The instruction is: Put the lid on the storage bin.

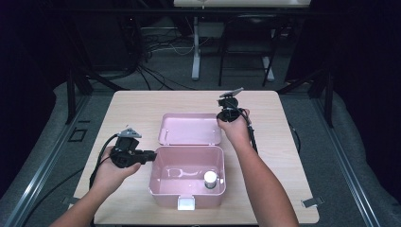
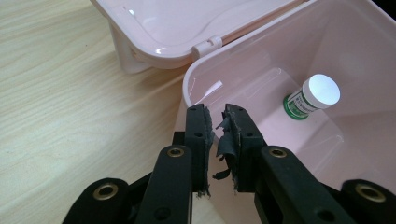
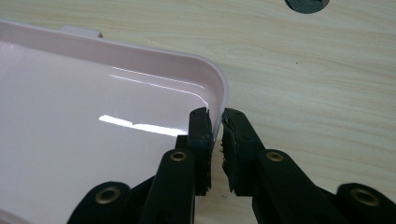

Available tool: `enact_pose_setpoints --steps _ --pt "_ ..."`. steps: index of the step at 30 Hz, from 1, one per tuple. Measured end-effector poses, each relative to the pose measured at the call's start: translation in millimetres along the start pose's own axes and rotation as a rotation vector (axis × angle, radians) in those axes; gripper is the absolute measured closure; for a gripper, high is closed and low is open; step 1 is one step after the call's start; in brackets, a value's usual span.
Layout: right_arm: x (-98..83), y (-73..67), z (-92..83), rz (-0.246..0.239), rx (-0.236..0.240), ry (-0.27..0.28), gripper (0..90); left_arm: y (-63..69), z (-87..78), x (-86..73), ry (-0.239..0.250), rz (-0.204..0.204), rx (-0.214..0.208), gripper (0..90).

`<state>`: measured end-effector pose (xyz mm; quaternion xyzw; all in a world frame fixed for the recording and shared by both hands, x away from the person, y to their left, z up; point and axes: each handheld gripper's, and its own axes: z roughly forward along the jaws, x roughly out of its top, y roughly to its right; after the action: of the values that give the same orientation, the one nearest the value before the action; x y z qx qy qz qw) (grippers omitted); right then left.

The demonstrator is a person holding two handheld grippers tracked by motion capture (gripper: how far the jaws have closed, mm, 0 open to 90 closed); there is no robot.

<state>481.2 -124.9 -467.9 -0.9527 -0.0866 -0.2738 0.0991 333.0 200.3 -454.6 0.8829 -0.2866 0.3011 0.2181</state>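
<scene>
The pink box [image 1: 187, 182] stands open, a white-capped bottle [image 2: 313, 97] inside, ahead of the left gripper [image 2: 218, 122], which pinches the box wall. The right gripper [image 3: 215, 122] apparently clamps the lid [image 3: 93, 135] rim. Closing remains.

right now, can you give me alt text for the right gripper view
The right gripper pinches the rim of the pink box's open lid at its rounded corner, one black jaw inside the rim and one outside. Pale wood table lies beyond.
</scene>
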Motion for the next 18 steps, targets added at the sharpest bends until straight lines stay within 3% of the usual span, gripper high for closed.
enact_pose_setpoints --steps 9,18 --pt "0.0 -1.6 6.6 0.01 -0.001 -0.035 81.2 -0.1 -0.1 0.6 -0.005 0.003 0.001 80.3" --pt "0.7 -3.5 2.8 0.02 -0.009 -0.009 83.1 0.6 -0.2 0.8 -0.007 0.003 0.004 80.3"
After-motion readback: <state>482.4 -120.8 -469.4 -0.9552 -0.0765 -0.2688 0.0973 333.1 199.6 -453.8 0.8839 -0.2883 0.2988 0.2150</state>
